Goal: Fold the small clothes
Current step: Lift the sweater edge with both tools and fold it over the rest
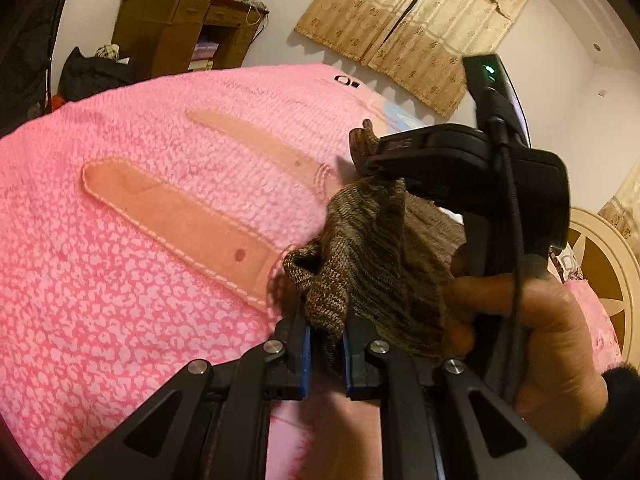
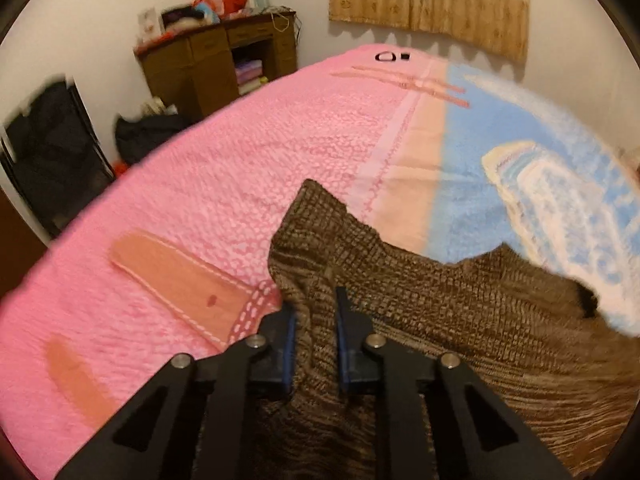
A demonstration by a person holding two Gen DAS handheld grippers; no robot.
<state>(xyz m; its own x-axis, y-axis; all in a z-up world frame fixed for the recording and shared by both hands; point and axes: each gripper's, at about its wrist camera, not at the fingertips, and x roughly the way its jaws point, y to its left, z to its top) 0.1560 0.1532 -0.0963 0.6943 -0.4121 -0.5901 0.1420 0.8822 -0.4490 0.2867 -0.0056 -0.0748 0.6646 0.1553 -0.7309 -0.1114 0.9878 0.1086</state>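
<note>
A small brown knitted garment (image 1: pixel 368 256) is lifted above a pink bed blanket (image 1: pixel 140 208). My left gripper (image 1: pixel 326 332) is shut on a bunched edge of the garment. The right gripper's black body (image 1: pixel 472 168) and the hand holding it show just to the right, also at the cloth. In the right wrist view the garment (image 2: pixel 440 320) spreads rightwards over the blanket (image 2: pixel 240 168), and my right gripper (image 2: pixel 316 332) is shut on a fold of it.
A wooden desk (image 2: pixel 224 56) with clutter stands against the far wall. Dark bags (image 2: pixel 148 132) sit on the floor beside it. Curtains (image 2: pixel 432 0) hang behind the bed. A small black object (image 2: pixel 390 56) lies at the bed's far end. A blue blanket section (image 2: pixel 540 184) lies to the right.
</note>
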